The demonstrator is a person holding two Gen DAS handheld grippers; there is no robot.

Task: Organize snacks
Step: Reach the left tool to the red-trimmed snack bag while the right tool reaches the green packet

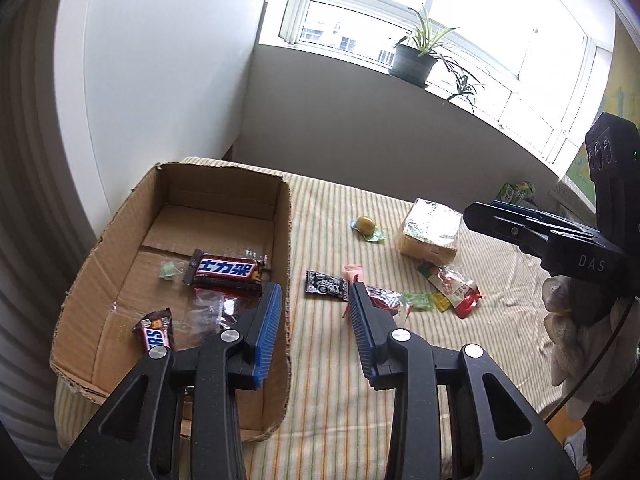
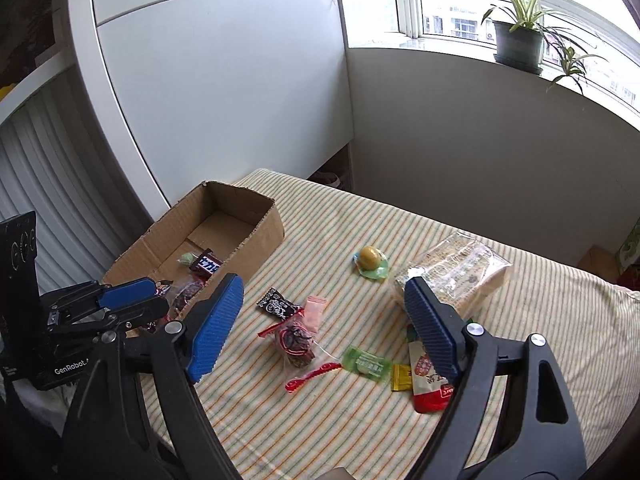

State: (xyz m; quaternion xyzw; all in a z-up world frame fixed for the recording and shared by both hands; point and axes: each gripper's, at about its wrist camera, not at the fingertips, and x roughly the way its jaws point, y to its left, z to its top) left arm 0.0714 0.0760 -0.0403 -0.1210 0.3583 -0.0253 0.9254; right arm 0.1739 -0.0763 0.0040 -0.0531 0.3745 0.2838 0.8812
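Note:
An open cardboard box [image 1: 280, 208] [image 2: 264, 236] sits at the table's left, holding Snickers bars [image 1: 226, 273] [image 2: 207, 263], a green candy [image 1: 170, 270] and clear wrappers. My left gripper [image 1: 314, 300] is open and empty, straddling the box's right wall. My right gripper [image 2: 324, 294] is open and empty above loose snacks: a black packet [image 2: 278, 304], a pink packet [image 2: 313, 310], a red-sealed dried fruit bag [image 2: 296, 342], a green candy [image 2: 366, 362], a yellow candy [image 2: 400, 378] and a red sachet [image 2: 428, 384].
A striped cloth [image 2: 400, 432] covers the table. A yellow-green jelly cup [image 2: 370, 260] [image 1: 366, 226] and a clear cracker pack [image 2: 460, 268] [image 1: 432, 230] lie further back. A potted plant [image 2: 520, 40] stands on the windowsill. A white cabinet [image 2: 220, 100] rises behind the box.

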